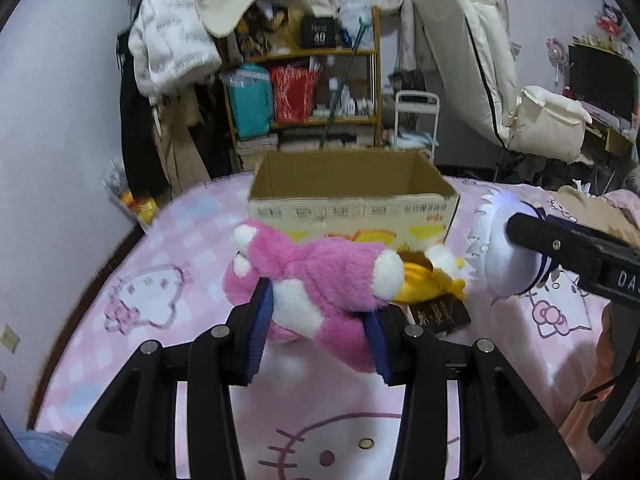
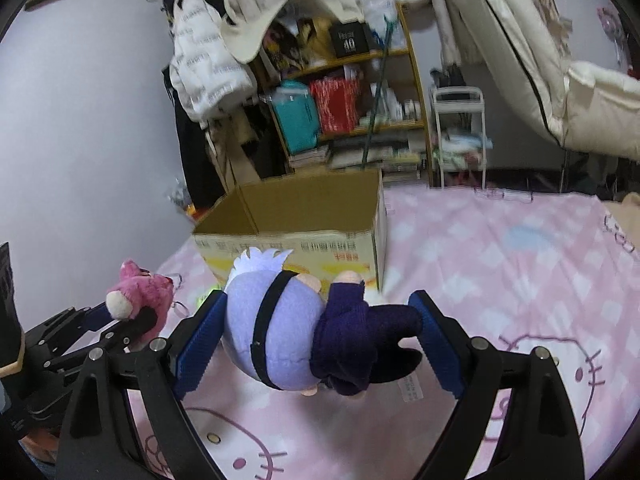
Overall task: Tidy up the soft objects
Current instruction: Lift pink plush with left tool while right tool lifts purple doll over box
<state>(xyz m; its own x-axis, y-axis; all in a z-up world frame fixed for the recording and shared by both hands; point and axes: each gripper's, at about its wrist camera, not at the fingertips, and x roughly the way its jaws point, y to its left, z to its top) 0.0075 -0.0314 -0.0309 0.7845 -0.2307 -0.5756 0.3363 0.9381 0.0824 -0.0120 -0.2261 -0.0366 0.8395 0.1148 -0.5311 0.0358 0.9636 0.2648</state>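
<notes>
Left gripper [image 1: 320, 312] clamped on a pink plush bear [image 1: 316, 280], blue pads pressed into the fur on both sides, white paws and muzzle sticking out; toy lifted clear of the pink Hello Kitty bedspread [image 1: 120, 264]. Right gripper [image 2: 316, 328] closed around a plush doll [image 2: 280, 328] with a pale lavender head, white spiky hair, a black band across the face and a dark navy outfit; jaws spread wide, one pad against the head, the other against the dark clothing, doll held above the bed. Open cardboard box [image 1: 352, 200] resting on the bedspread just beyond both toys, flaps up, nothing visible inside from these angles. Yellow-and-white plush [image 1: 432, 276] lying on the bed between the pink bear and the box, beside a dark brown booklet-like item [image 1: 440, 314], blurred. In the left wrist view, doll and black finger of the right gripper at the right edge; in the right wrist view, pink bear in the left gripper at lower left. Behind the bed, a cluttered wooden shelf [image 1: 312, 92], a white puffer jacket [image 1: 172, 40] hanging, and a cream recliner chair [image 1: 500, 80].
</notes>
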